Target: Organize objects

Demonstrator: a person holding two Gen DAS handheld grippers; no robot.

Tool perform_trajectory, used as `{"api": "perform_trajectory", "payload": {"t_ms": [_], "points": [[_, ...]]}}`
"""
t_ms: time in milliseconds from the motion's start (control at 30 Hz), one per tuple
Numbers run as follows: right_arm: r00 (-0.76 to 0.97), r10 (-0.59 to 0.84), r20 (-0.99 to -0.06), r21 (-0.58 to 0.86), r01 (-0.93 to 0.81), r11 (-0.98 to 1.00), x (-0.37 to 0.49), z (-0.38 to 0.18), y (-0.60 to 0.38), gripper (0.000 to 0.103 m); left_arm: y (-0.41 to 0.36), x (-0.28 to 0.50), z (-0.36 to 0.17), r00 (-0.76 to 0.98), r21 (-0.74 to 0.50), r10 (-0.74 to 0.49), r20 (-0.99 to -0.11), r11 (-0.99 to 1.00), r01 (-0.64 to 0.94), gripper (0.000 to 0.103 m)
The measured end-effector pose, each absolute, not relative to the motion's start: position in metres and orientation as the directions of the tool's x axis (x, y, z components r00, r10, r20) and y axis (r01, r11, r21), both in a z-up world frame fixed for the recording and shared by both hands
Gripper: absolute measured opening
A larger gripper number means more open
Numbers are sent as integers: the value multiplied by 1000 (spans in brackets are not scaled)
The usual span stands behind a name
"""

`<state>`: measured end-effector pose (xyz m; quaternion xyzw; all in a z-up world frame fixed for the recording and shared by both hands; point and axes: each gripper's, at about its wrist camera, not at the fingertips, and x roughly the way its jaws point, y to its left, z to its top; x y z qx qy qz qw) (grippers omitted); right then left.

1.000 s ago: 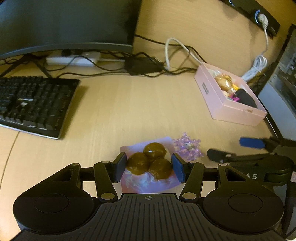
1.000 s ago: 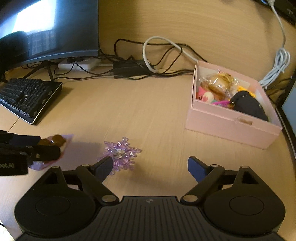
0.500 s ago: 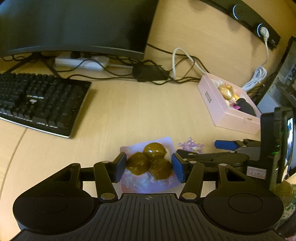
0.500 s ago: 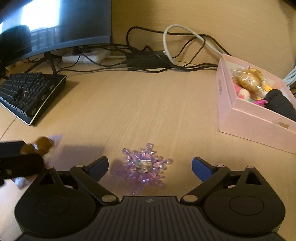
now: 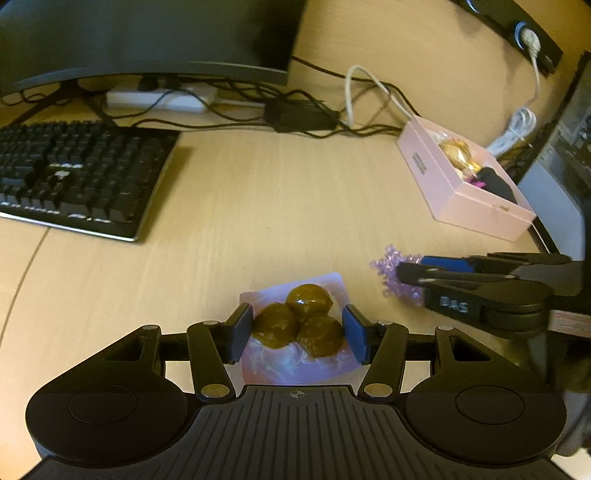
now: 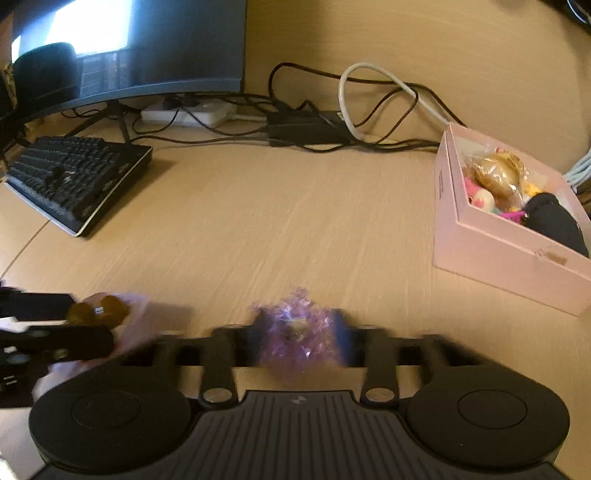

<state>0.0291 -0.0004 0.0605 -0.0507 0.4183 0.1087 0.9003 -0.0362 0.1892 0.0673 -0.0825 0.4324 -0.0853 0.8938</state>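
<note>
Dim warm indoor light, bright glare on the monitor (image 6: 88, 33), fisheye-bent edges, motion blur smearing the right gripper (image 6: 299, 332)

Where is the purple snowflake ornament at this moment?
In the right wrist view, the purple snowflake ornament lies on the desk between the right gripper fingers, right of the brown-ball packet.

Three glossy brown balls (image 5: 297, 325) sat on a pale pink card with white swirls (image 5: 291, 363). Snowflake ornament (image 6: 297, 332) was translucent purple. Box (image 6: 491, 251) was pale pink; inside showed gold, hot pink, yellow, black. Keyboard (image 5: 77, 177) black, desk (image 5: 266, 206) light wood grain. Finger pads (image 5: 354, 338) blue, gripper bodies black.
</note>
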Motion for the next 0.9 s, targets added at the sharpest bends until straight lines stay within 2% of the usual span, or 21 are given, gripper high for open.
{"api": "perform_trajectory", "payload": {"t_ms": [300, 367, 400, 433, 467, 700, 900], "points": [[654, 93, -750, -45, -191, 981, -2, 79, -45, 24, 151, -32, 77, 597, -255, -296, -746, 955, 154, 58], [646, 101, -756, -25, -183, 983, -3, 76, -50, 44, 148, -32, 76, 596, -251, -294, -747, 955, 157, 58], [648, 108, -754, -11, -177, 984, -4, 74, -51, 71, 148, -33, 75, 594, -251, -291, -750, 956, 152, 58], [655, 113, -747, -1, -170, 985, -5, 73, -51, 87, 149, -33, 74, 593, -251, -288, -752, 957, 145, 58], [663, 113, -740, 4, -164, 987, -7, 72, -50, 91, 151, -33, 74, 591, -252, -284, -755, 958, 139, 58], [653, 129, -747, 29, -162, 986, -9, 65, -48, 101, 169, -39, 81, 618, -236, -253, -744, 965, 111, 58], [641, 145, -754, 30, -187, 982, -4, 56, -28, 102, 185, -43, 77, 614, -244, -238, -753, 967, 76, 58]]}}
